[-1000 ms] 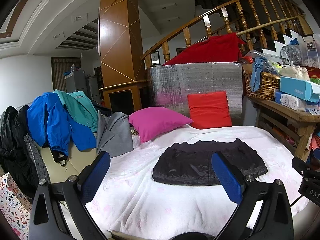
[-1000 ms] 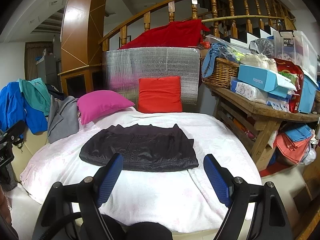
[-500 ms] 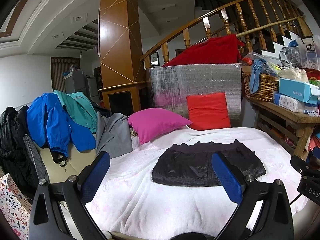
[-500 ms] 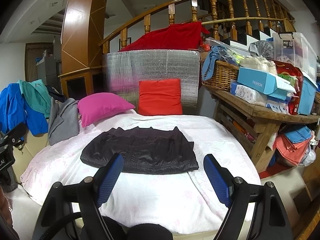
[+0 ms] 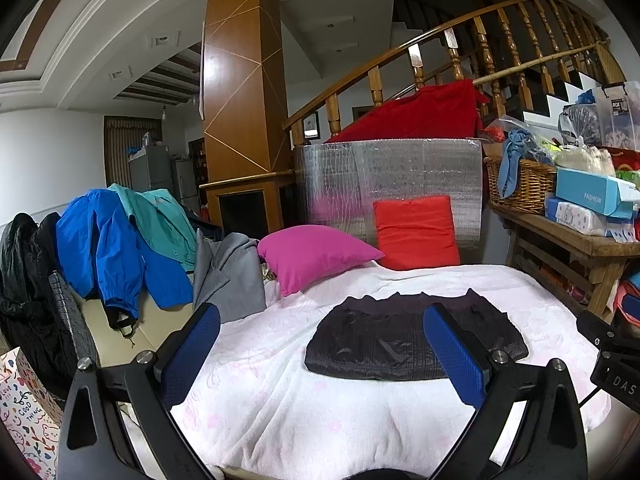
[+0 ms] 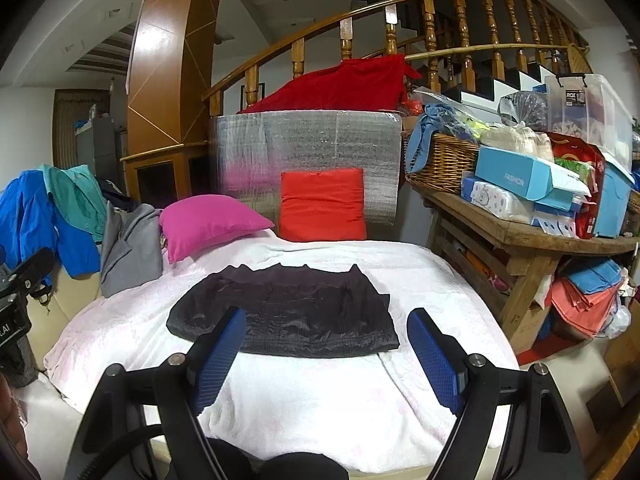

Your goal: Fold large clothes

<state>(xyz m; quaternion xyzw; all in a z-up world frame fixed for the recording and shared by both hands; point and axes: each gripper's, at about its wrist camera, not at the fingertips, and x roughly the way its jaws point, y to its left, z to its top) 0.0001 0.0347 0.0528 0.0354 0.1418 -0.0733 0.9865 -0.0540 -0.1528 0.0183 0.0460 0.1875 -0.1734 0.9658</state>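
Observation:
A dark, shiny garment [image 5: 384,344] [image 6: 296,316] lies folded flat in the middle of a bed covered with a white blanket [image 5: 320,420] [image 6: 320,404]. My left gripper [image 5: 320,356] hovers open over the bed's near left side, nothing between its blue pads. My right gripper [image 6: 326,356] hangs open just short of the garment's near edge, also with nothing in it. The right gripper's body [image 5: 612,360] shows at the right edge of the left wrist view. The left gripper's body [image 6: 16,292] shows at the left edge of the right wrist view.
A pink pillow [image 5: 316,254] and a red cushion [image 5: 416,232] stand at the bed's far end. Blue, teal, grey and black jackets [image 5: 116,248] are draped over a chair on the left. A cluttered wooden table [image 6: 532,236] with a wicker basket [image 6: 444,160] stands on the right.

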